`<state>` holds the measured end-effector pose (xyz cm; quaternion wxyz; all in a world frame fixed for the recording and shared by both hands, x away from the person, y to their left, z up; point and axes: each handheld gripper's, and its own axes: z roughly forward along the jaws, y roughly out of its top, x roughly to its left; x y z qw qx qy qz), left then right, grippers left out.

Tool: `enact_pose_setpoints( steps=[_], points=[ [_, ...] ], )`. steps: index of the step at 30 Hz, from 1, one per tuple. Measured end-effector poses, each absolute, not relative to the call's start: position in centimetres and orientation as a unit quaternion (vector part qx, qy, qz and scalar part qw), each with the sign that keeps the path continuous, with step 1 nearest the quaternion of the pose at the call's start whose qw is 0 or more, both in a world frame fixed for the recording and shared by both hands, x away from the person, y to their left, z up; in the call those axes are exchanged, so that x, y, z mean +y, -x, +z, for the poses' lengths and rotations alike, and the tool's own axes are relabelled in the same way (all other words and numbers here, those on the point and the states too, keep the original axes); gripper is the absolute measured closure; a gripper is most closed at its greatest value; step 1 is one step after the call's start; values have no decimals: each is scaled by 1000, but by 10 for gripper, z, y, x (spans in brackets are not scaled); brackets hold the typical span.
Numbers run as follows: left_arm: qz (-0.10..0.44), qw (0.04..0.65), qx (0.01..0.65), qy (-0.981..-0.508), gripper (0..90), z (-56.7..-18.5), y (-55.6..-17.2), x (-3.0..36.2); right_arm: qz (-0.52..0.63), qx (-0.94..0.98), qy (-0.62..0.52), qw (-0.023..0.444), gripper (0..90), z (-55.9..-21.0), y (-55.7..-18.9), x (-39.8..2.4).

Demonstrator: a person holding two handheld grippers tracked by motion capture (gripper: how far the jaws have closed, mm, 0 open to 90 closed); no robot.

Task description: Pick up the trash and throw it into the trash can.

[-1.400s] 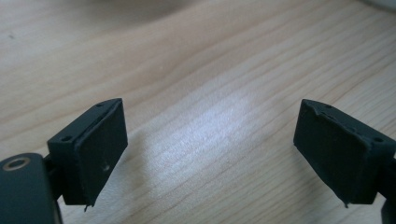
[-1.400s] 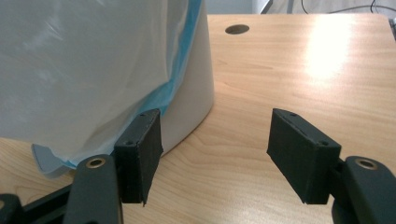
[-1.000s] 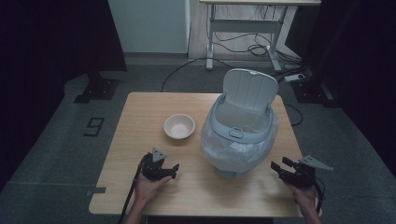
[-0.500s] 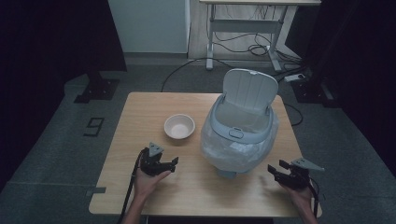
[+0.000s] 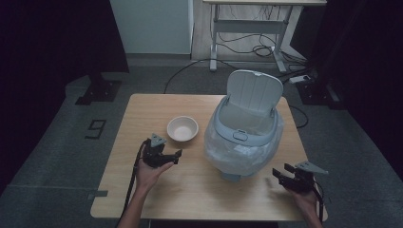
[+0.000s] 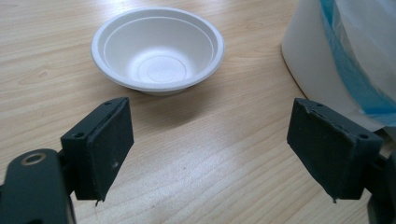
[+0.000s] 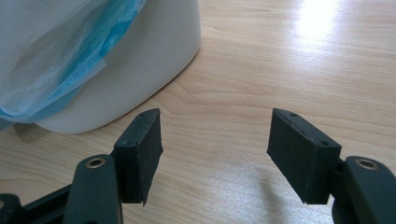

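Observation:
A white paper bowl (image 5: pixel 182 128) (image 6: pixel 157 48) sits empty on the wooden table (image 5: pixel 199 194), left of centre. To its right stands a white bin (image 5: pixel 244 137) with its lid raised and a clear bag with a blue edge (image 7: pixel 60 51) draped over its rim. My left gripper (image 5: pixel 172 156) (image 6: pixel 212 149) is open just in front of the bowl, nothing between its jaws. My right gripper (image 5: pixel 280 176) (image 7: pixel 215 154) is open near the table's front right, beside the bin's base (image 7: pixel 140 79).
The bin's wall (image 6: pixel 317 60) stands close on the right of the left gripper. A cable trails from each gripper toward the front edge. Beyond the table are a dark floor, a metal desk frame (image 5: pixel 247 38) and loose cables.
My left gripper has moved forward and slightly right, toward the bowl. My right gripper has shifted left and nearer the front edge, close to the bin's base.

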<state>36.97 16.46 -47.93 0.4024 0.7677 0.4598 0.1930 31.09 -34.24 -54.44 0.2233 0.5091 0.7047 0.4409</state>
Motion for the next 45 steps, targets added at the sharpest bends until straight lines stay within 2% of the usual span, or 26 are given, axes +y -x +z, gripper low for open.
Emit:
enact_pose_setpoints(
  steps=[23,30,45],
  points=[
    [201,376,490,-760,139,-481,-421,171,432,710,-510,222,347,-547,-313,-340],
    [196,362,508,-757,90,-490,-440,173,428,716,-504,224,347,-547,-314,-337],
    [189,340,525,-757,111,-513,-479,172,424,718,-505,223,346,-548,-314,-339]
  ],
)
